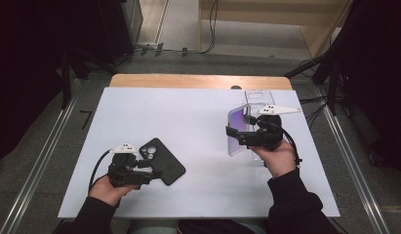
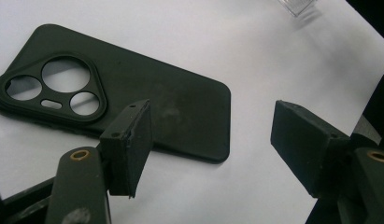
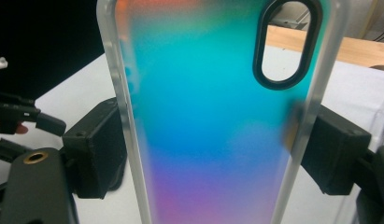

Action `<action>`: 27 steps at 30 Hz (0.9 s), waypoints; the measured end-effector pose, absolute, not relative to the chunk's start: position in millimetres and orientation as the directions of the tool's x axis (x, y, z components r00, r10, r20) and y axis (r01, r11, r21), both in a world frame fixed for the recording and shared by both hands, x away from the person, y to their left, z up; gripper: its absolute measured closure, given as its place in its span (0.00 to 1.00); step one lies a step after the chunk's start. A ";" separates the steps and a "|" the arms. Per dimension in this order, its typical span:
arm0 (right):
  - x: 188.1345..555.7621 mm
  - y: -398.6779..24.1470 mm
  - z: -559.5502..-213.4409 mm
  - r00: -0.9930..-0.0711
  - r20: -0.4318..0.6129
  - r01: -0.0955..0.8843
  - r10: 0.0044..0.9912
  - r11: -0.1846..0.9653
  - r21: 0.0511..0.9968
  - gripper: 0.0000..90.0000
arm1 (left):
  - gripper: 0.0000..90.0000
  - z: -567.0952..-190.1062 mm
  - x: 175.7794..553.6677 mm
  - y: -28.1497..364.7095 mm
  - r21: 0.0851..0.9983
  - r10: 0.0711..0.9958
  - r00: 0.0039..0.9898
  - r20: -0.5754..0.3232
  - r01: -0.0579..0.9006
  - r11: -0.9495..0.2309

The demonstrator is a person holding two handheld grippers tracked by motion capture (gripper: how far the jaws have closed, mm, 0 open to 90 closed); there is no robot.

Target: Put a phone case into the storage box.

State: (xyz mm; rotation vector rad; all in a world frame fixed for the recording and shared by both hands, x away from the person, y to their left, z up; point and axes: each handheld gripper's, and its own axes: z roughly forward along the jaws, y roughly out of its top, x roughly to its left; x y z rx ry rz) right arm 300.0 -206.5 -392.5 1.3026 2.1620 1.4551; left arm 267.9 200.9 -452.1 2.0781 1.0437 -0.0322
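A frosted, translucent phone case with an iridescent back [image 3: 213, 121], shading from orange at the top through teal and blue to violet, stands upright between the jaws of the right gripper [image 3: 208, 154], which are clamped on its two long edges. A black-rimmed oval camera cut-out sits near its upper corner. In the high view the case [image 1: 235, 130] is held above the right half of the white worktop [image 1: 188, 122], toward the far right corner, the person's right hand [image 1: 276, 158] under the gripper [image 1: 242, 136].

Behind it, close to the worktop's far right edge, a clear plastic box [image 1: 259, 100] stands; what it holds cannot be made out.

Near the front left of the worktop a matte black soft phone case with a raised camera frame of three round openings [image 2: 133, 98] lies flat, back up. The left gripper [image 2: 208, 149] hovers over its lower end, jaws apart and gripping nothing, one pad above the case's edge. In the high view that gripper [image 1: 156, 174] sits in the left hand [image 1: 108, 187], just beside the black case [image 1: 162, 161].
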 end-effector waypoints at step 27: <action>309.4 -269.6 -378.9 -0.403 0.231 0.515 0.886 0.011 0.857 0.17 | 0.33 -454.0 265.4 204.6 0.638 0.668 0.661 -0.341 0.685 -0.352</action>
